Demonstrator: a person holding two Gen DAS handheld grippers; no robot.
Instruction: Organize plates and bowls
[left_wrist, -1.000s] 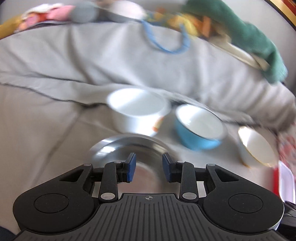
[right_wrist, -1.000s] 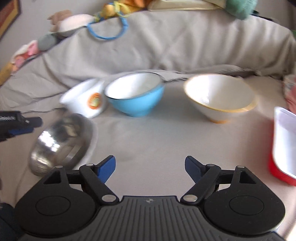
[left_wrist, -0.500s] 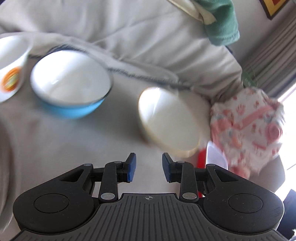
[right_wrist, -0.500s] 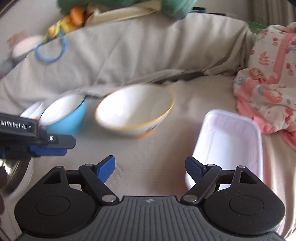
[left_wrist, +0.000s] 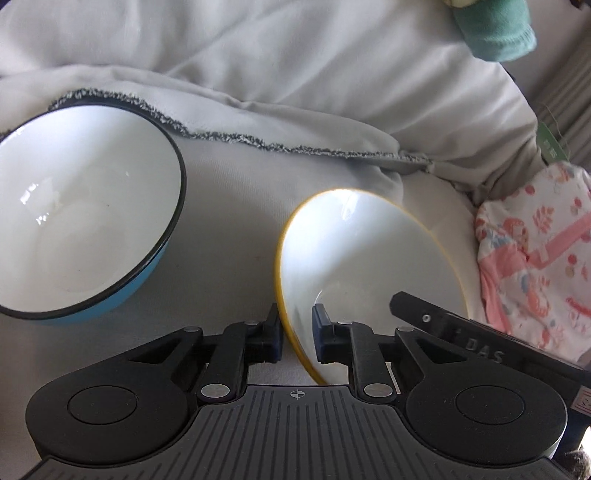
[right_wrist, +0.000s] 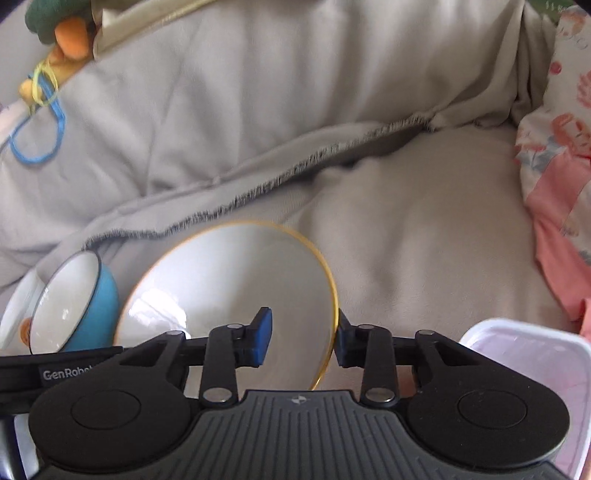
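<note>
Left gripper (left_wrist: 297, 338): I see my jaws closing across the near-left rim of the yellow-rimmed bowl (left_wrist: 369, 258); one blue pad outside the wall, one inside. Outer pad looks against the rim; inner pad shows a slight gap.
Right gripper (right_wrist: 303, 341): jaws closing over the same bowl's right rim (right_wrist: 236, 288); one pad inside, one outside at the rim. I cannot tell whether the inner pad presses yet.
Yellow-rimmed bowl: white inside, on the grey bedding (left_wrist: 240, 206), straddled by both grippers on opposite sides.
Blue bowl (left_wrist: 85, 229): white inside, dark rim, tilted, just left of the yellow-rimmed bowl, apart from it.
White cup (right_wrist: 14, 317): partly hidden behind the blue bowl, orange mark on its side.
White tray (right_wrist: 524, 373): lower right in right wrist view, near my right gripper.
Pink patterned cloth (left_wrist: 535, 258): right edge of the bedding.
</note>
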